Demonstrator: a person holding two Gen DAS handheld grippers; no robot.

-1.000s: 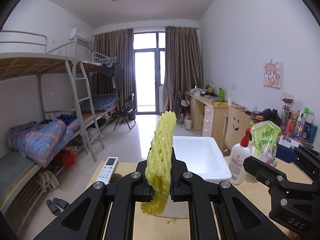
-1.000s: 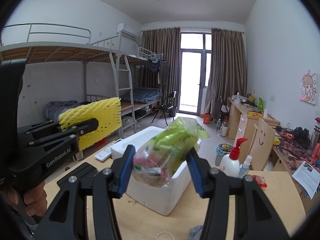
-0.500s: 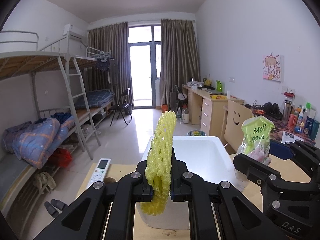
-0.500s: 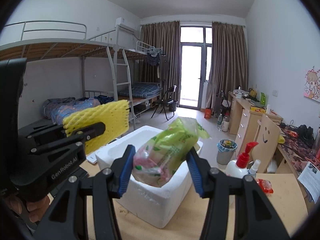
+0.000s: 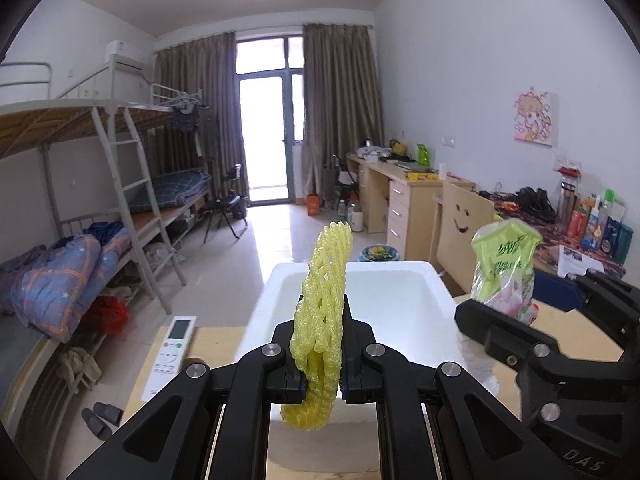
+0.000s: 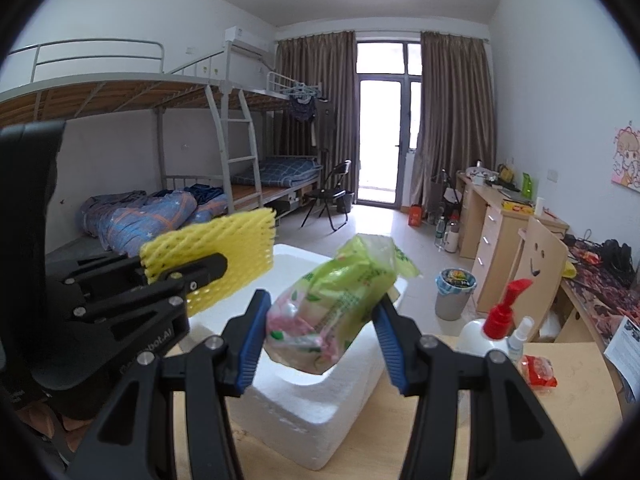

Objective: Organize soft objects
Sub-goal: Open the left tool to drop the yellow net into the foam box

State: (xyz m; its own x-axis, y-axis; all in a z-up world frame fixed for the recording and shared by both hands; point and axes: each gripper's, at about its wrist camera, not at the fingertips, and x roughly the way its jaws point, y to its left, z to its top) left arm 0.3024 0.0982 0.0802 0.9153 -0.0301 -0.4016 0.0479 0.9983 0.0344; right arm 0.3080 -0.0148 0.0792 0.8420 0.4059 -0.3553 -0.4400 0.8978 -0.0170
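Note:
My left gripper (image 5: pixel 320 360) is shut on a yellow foam net sleeve (image 5: pixel 324 300) and holds it upright over the near edge of a white foam box (image 5: pixel 400 280). My right gripper (image 6: pixel 320 332) is shut on a green plastic packet (image 6: pixel 340 300), held above the same box (image 6: pixel 304 400). The packet also shows at the right of the left wrist view (image 5: pixel 504 272). The left gripper with the sleeve (image 6: pixel 216 252) shows at the left of the right wrist view.
The box stands on a wooden table (image 6: pixel 560 420). A white remote (image 5: pixel 170 350) lies at its left edge. A pump bottle (image 6: pixel 492 328), a small spray bottle (image 6: pixel 518 336) and a red packet (image 6: pixel 538 368) stand right of the box.
Both grippers have moved forward towards the foam box, which now looks larger and sits right under the sleeve and packet. Both grips are unchanged.

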